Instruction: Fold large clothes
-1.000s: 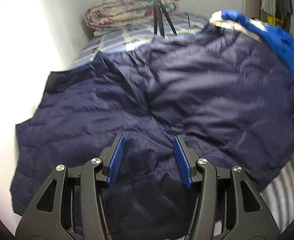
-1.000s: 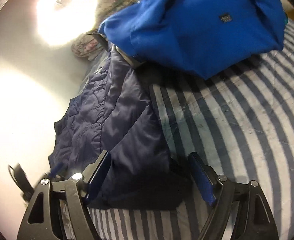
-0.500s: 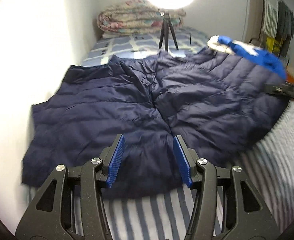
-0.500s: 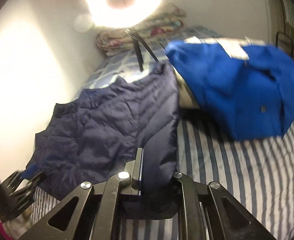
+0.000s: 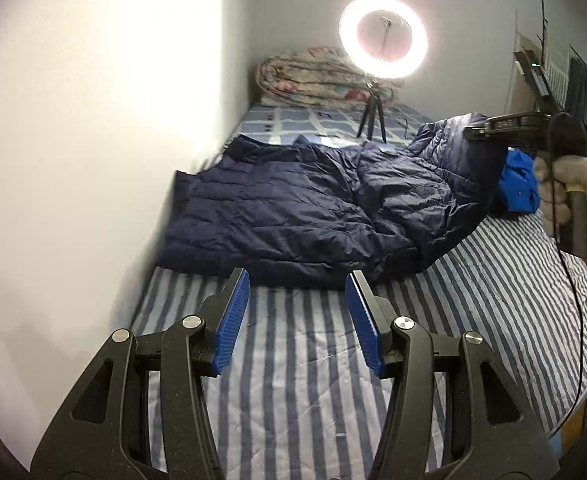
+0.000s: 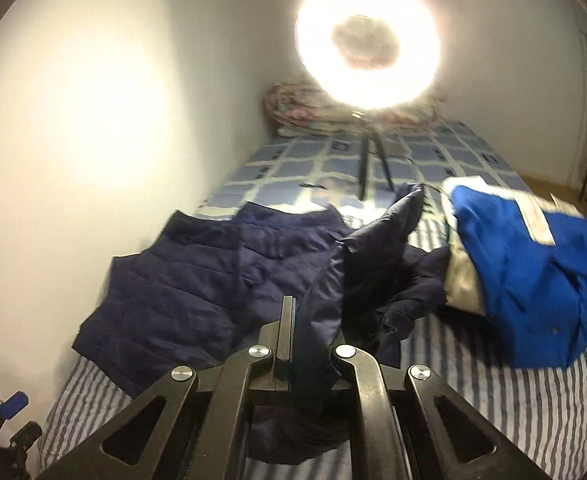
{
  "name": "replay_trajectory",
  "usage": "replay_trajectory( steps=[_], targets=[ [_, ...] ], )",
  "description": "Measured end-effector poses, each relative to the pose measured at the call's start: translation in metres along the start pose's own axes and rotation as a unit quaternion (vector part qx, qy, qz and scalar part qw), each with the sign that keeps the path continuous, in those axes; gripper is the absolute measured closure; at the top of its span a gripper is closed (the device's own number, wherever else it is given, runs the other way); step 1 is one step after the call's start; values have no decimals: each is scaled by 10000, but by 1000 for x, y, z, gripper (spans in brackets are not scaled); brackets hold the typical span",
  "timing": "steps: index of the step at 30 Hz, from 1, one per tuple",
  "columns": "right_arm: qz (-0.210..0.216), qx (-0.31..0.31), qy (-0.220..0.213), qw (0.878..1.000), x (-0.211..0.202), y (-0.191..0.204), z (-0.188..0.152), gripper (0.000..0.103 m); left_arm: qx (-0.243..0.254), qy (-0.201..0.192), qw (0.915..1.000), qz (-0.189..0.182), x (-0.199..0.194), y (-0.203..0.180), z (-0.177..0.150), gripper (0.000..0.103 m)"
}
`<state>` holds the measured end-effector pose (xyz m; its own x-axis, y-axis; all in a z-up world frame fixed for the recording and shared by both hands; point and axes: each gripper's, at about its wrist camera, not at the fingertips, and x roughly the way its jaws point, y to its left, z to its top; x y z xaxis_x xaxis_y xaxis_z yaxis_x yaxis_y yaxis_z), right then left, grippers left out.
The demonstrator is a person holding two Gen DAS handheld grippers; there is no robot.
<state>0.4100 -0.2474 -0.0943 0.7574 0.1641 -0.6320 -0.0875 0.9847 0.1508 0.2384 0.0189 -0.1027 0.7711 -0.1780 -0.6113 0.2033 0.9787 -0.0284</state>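
Dark navy quilted puffer jacket (image 5: pixel 293 216) is spread flat on the blue-and-white striped bed sheet (image 5: pixel 301 380), up against the white wall (image 5: pixel 93 120) on the left. Its right side is lifted off the bed into a raised fold.

Right hand-held gripper (image 6: pixel 313 344): jaws are closed tight on the jacket's edge, with navy fabric bunched between the fingers and draped below them. In the left wrist view the same gripper (image 5: pixel 509 126) is seen held up in the air at the right, gripped by a hand (image 5: pixel 561 196) in a cream fleece sleeve, with the jacket fold hanging under it.

Left hand-held gripper (image 5: pixel 297 320): jaws are spread wide and nothing is held. It is positioned over bare striped sheet, just short of the jacket's near hem. Blue ribbed pads (image 5: pixel 233 320) are visible on both fingers.

A bright blue garment with pale grey panels (image 6: pixel 525 264) is piled on the bed just right of the jacket, touching the lifted fold. At the far end a lit ring light on a small black tripod (image 5: pixel 383 36) is set on a blue checked sheet (image 5: pixel 293 120), with a rolled floral quilt (image 5: pixel 313 76) behind it.
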Motion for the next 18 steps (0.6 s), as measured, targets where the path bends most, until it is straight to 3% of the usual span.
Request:
replay_trajectory(
  steps=[8,18],
  targets=[
    [332,-980,-249,9943,7,99,19,101,-78,-302,9995,-78,-32,8,-4,50],
    [871,-1345,-62,9871,55,185,10,101,-91,-426,9990,-19,-50,22,-8,50]
  ],
)
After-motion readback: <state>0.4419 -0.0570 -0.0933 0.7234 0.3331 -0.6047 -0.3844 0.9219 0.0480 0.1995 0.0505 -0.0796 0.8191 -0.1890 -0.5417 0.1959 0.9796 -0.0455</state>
